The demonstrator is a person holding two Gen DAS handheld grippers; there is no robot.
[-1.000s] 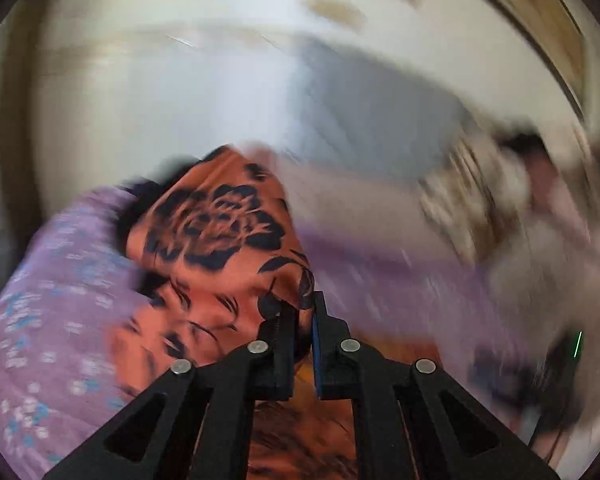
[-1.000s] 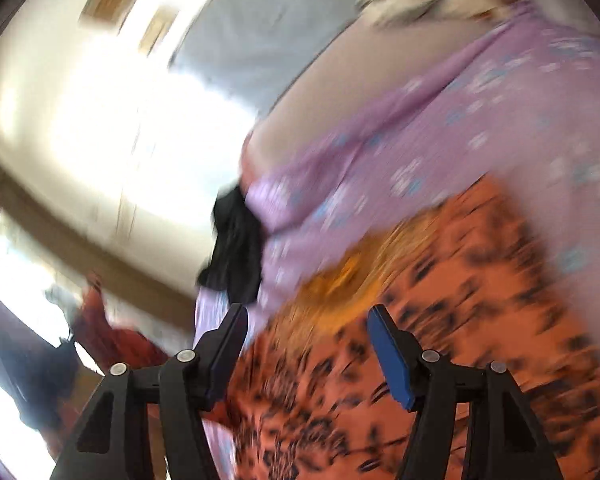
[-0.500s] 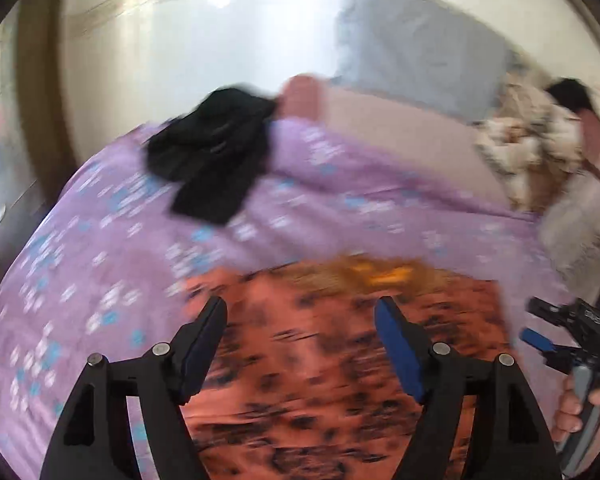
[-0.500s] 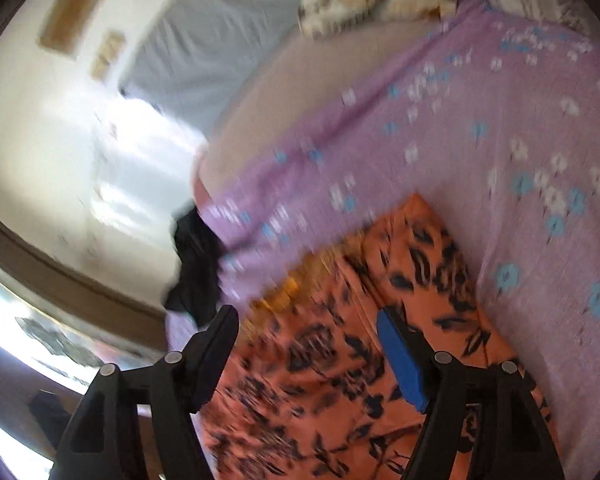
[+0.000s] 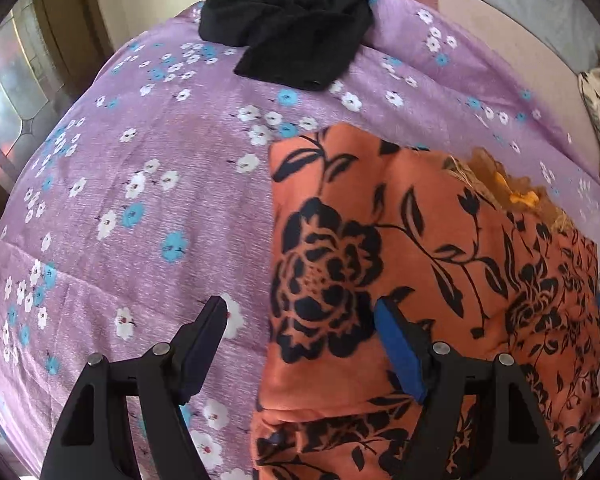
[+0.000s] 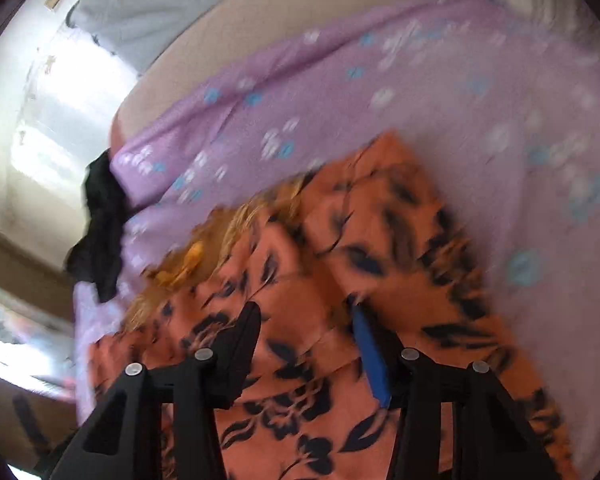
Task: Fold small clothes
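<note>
An orange floral garment lies folded on the purple flowered bedsheet, filling the lower right of the left wrist frame. The left tool is open, straddling the garment's left edge; a black garment lies at upper centre. The right tool is closing over the orange fabric, pads not yet pressing it.

Right tongs closing over orange floral garment on purple bedsheet.

Bed cover: purple, floral print.
Wall: pale, brightly sunlit.
Pillow: grey.
</note>
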